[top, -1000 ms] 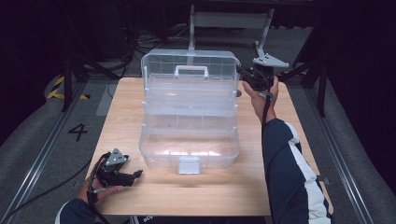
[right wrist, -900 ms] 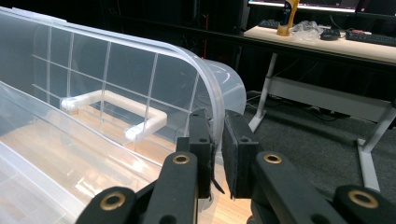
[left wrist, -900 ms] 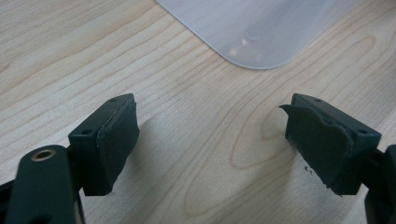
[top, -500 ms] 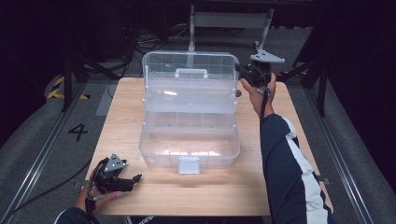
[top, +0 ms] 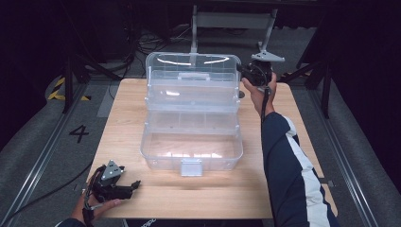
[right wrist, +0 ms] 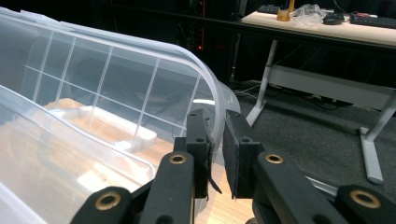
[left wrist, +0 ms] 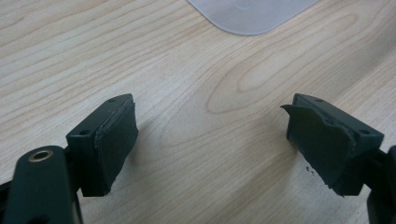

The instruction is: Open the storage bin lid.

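A clear plastic toolbox stands open in the middle of the wooden table, its lid raised at the far side. My right gripper is at the lid's far right corner. In the right gripper view it is shut on the lid's curved rim, which runs between the pads. My left gripper lies low over the table's near left corner, away from the box. In the left gripper view it is open, with bare wood between the jaws.
The box's white front latch faces the near edge, and a carry handle sits on the lid. A tray tier shows inside. A rounded box corner lies ahead of the left jaws. A metal stand rises behind the table.
My left gripper has slid a little toward the table's near edge. My right gripper, still on the lid's rim, has shifted slightly left.
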Tool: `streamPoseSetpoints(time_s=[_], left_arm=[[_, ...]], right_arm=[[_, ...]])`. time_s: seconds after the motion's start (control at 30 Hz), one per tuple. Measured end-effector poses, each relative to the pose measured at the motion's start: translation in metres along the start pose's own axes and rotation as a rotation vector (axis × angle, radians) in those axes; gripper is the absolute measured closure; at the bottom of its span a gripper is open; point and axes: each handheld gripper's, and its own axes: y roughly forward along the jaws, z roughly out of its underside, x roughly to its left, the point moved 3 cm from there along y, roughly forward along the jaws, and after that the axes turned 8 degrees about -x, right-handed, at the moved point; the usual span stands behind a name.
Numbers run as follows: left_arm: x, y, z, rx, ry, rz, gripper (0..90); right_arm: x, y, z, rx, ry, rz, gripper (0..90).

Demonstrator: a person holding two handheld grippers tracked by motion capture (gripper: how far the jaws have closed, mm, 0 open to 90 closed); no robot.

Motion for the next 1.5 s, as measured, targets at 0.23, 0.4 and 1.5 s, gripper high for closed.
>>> streamPoseSetpoints(time_s=[0.23,0.4,1.5], left_arm=[[0.0,-0.004,0.003,0.006,-0.005,-0.015,16.8],[-0.001,-0.004,0.003,0.0,-0.017,-0.015,16.8],[0.001,-0.004,0.003,0.002,-0.008,-0.006,16.3]], right_arm=[[-0.003,0.009,0.003,0.016,0.003,0.004,81.3],[-0.006,0.014,0.005,0.029,-0.007,0.006,81.0],[-0.021,0.047,0.028,0.093,0.035,-0.001,79.1]])
